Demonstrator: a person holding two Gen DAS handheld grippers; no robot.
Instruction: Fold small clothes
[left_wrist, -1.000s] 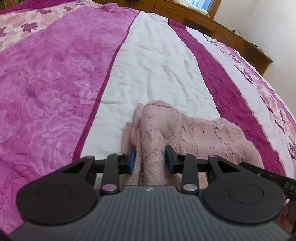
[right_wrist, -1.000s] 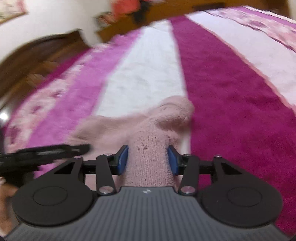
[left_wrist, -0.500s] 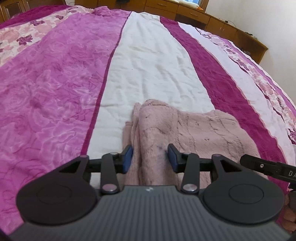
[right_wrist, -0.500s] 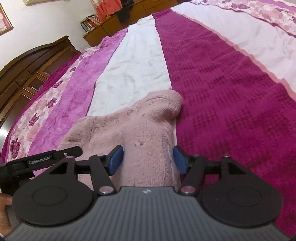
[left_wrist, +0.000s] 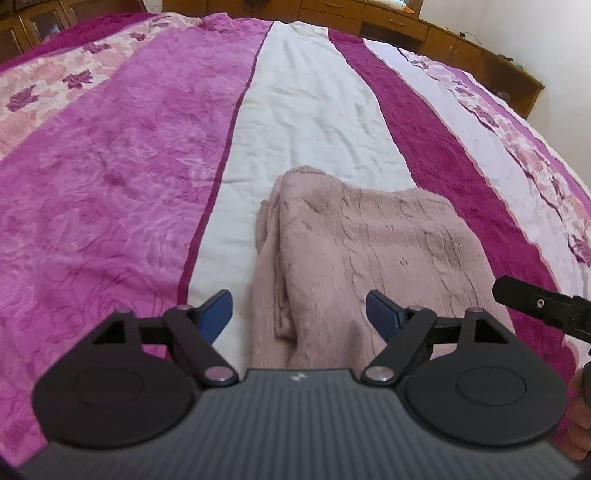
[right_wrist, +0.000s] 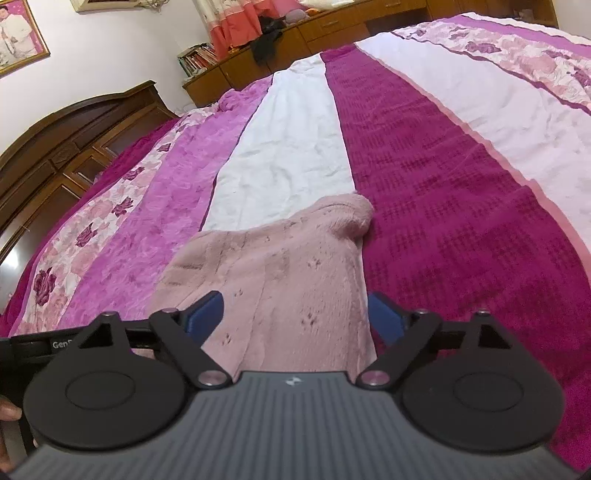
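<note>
1. Since a second ago both sets of tongs have let go: the left gripper (left_wrist: 301, 312) and the right gripper (right_wrist: 295, 314), then pinched on the pink knit garment (left_wrist: 369, 251), now stand with blue pads spread wide.
2. Neither holds anything; the fabric lies loose between each pair of pads.
3. The garment rests folded on the bedspread (left_wrist: 110, 177), across its white stripe and onto the dark magenta stripe.
4. Wooden cabinets (right_wrist: 55, 147) line the far side.

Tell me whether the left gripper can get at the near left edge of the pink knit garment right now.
Probably yes: the left gripper is open, its jaws straddle the pink knit garment edge on the bedspread, and nothing lies between them.
</note>
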